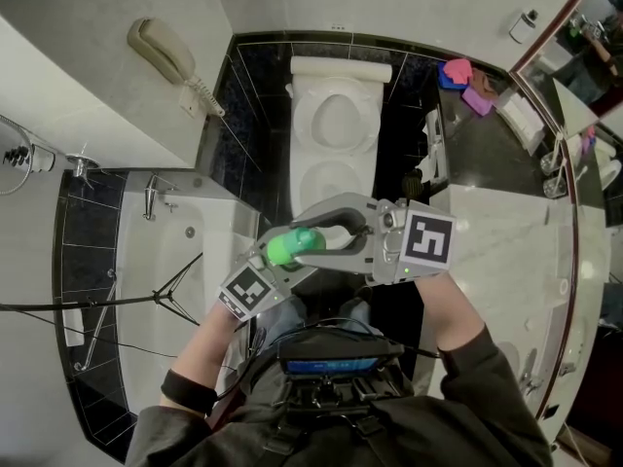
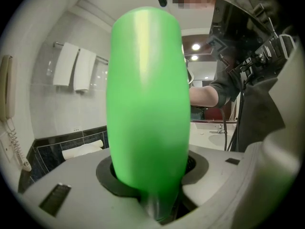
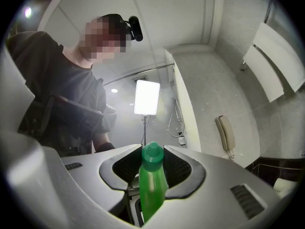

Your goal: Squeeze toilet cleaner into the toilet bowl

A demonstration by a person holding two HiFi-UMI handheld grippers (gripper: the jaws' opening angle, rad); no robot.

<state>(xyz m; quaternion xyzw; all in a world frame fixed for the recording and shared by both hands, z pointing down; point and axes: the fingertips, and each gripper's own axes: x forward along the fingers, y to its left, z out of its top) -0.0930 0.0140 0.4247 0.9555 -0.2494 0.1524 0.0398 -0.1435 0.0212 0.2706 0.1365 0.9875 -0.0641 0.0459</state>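
Bathroom with a black tile floor (image 1: pixel 255 95), tub (image 1: pixel 156 261) on the left and marble counter (image 1: pixel 496 251) on the right. The green toilet cleaner bottle (image 1: pixel 288 248) is in the air over the toilet's (image 1: pixel 336 125) front rim, lying roughly level. Its cap (image 3: pixel 152 156) points at the right gripper (image 1: pixel 329 238), which pinches it. The left gripper (image 1: pixel 275 259) clamps the body.

Toilet cleaner bottle (image 1: pixel 289 248) bright green, cap (image 3: pixel 152 156) darker green. Left gripper (image 1: pixel 282 257) and right gripper (image 1: pixel 336 233) pale grey, pads (image 3: pixel 178 168) black. Marker cube (image 1: pixel 428 239) black squares on white. Toilet (image 1: pixel 336 115) white at 12 o'clock, between black, white-veined tiles (image 1: pixel 258 86). Wall phone (image 1: pixel 161 49) beige at 10 o'clock. Pink item (image 1: pixel 458 70) at 1 o'clock.
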